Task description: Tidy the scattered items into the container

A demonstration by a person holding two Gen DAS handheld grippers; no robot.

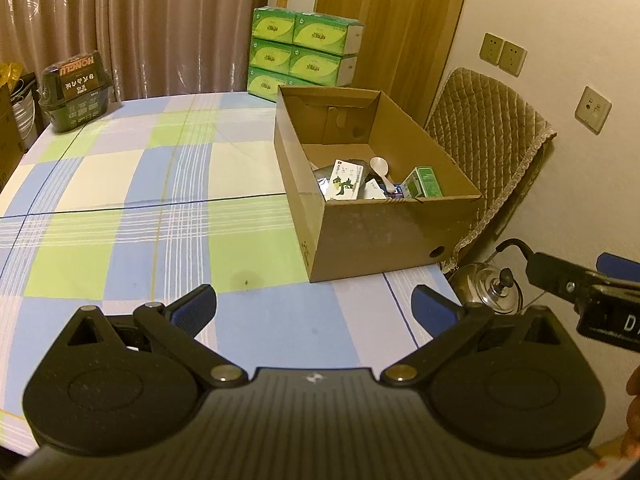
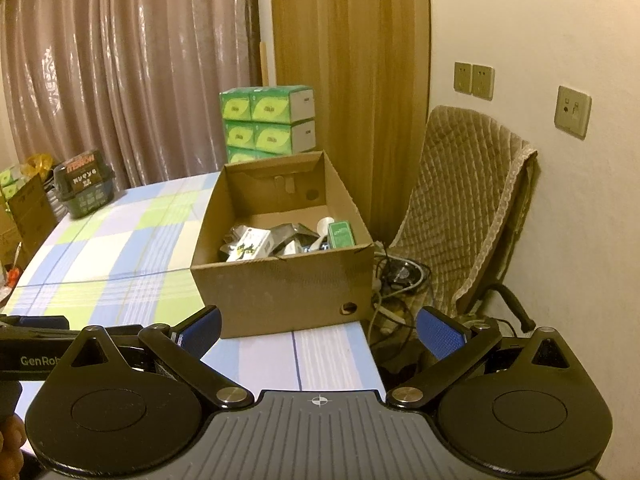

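Note:
An open cardboard box (image 1: 360, 232) stands at the right edge of the checked tablecloth (image 1: 132, 200). Inside lie a white medicine carton with a green dragon (image 1: 344, 182), a white plastic spoon (image 1: 380, 170), a green carton (image 1: 424, 182) and silvery packets. The box also shows in the right wrist view (image 2: 280, 292), with the same carton (image 2: 250, 246), spoon (image 2: 324, 226) and green carton (image 2: 341, 234). My left gripper (image 1: 314, 308) is open and empty, low over the cloth in front of the box. My right gripper (image 2: 318, 330) is open and empty, in front of the box's near right corner.
A dark green lidded container (image 1: 74, 90) sits at the table's far left corner. Green tissue packs (image 1: 304, 56) are stacked behind the table. A quilted chair (image 1: 488, 140), a steel kettle (image 1: 492, 288) and cables (image 2: 396, 280) are right of the table.

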